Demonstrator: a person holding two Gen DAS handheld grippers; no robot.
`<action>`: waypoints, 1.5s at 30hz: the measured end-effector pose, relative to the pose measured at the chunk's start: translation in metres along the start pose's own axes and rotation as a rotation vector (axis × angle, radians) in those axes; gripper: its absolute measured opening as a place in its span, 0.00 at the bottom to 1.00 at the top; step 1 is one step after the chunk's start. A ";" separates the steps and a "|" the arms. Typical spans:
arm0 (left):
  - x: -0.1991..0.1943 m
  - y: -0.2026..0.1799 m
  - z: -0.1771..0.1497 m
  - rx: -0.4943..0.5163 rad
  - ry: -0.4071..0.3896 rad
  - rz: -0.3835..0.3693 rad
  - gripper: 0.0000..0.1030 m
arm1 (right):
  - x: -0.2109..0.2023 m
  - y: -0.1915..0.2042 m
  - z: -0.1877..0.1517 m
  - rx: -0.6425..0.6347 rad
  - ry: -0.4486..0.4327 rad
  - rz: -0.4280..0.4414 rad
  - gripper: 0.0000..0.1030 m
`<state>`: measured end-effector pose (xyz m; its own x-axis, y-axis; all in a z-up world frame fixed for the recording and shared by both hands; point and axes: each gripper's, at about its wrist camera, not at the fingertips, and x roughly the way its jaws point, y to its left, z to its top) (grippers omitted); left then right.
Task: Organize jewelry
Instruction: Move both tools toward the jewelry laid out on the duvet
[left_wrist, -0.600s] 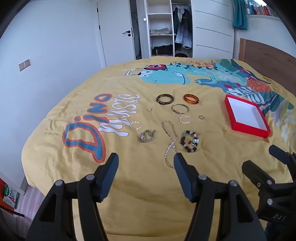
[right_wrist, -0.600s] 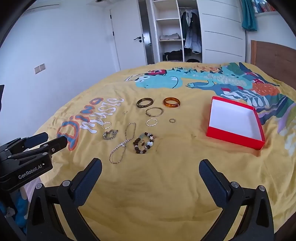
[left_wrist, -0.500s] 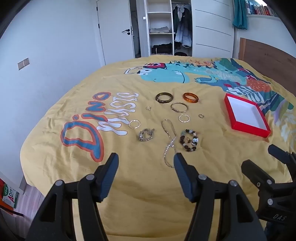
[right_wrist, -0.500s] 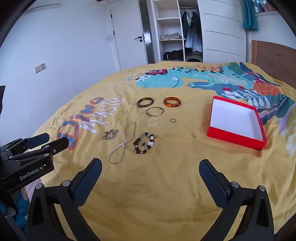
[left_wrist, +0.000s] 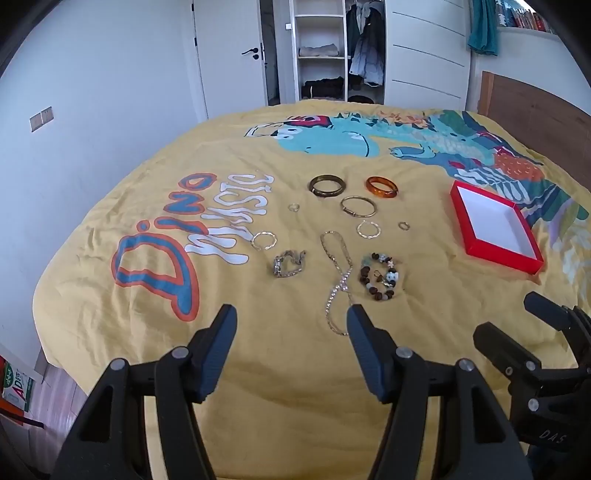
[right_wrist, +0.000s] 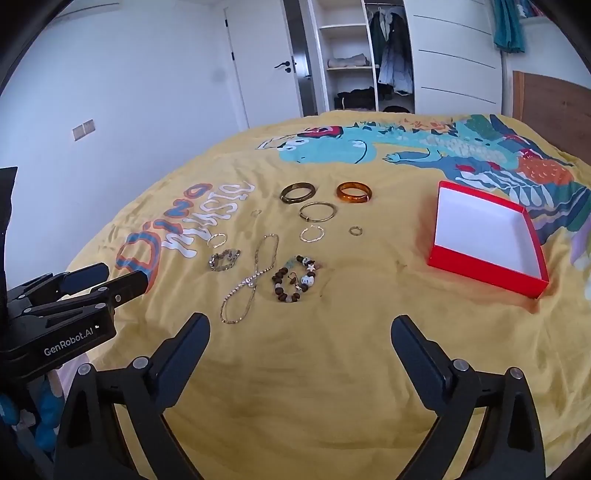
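While I hover above the near edge of the bed, nothing sits between my fingers.
Left gripper: my fingers are spread wide and empty, above the yellow bedspread.
Right gripper: my fingers are spread wider, empty, angled down at the cover.
Red box: open, white inside, on the bedspread to the right, well apart from the jewelry.
Bangles: dark bangle and amber bangle side by side at the far end; thin gold bangle just in front.
Chain necklace: stretched toward me, nearest my left fingers.
Beaded bracelet: just right of the chain.
Silver link bracelet: left of the chain.
Small rings: scattered between these pieces.
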<state>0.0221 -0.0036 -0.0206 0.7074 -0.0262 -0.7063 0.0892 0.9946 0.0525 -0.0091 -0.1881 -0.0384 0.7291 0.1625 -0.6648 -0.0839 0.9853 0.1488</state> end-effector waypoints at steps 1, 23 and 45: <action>0.001 0.000 0.000 -0.001 0.002 0.000 0.58 | 0.002 0.000 0.000 0.000 0.004 0.002 0.92; 0.031 0.006 0.004 -0.003 0.074 0.015 0.58 | 0.024 -0.002 0.005 0.005 0.070 0.037 0.80; 0.119 0.041 0.018 -0.110 0.227 -0.063 0.58 | 0.121 -0.003 0.021 -0.002 0.223 0.119 0.63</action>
<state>0.1227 0.0324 -0.0903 0.5267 -0.0772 -0.8465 0.0424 0.9970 -0.0646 0.0933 -0.1726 -0.1043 0.5462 0.2845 -0.7879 -0.1611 0.9587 0.2344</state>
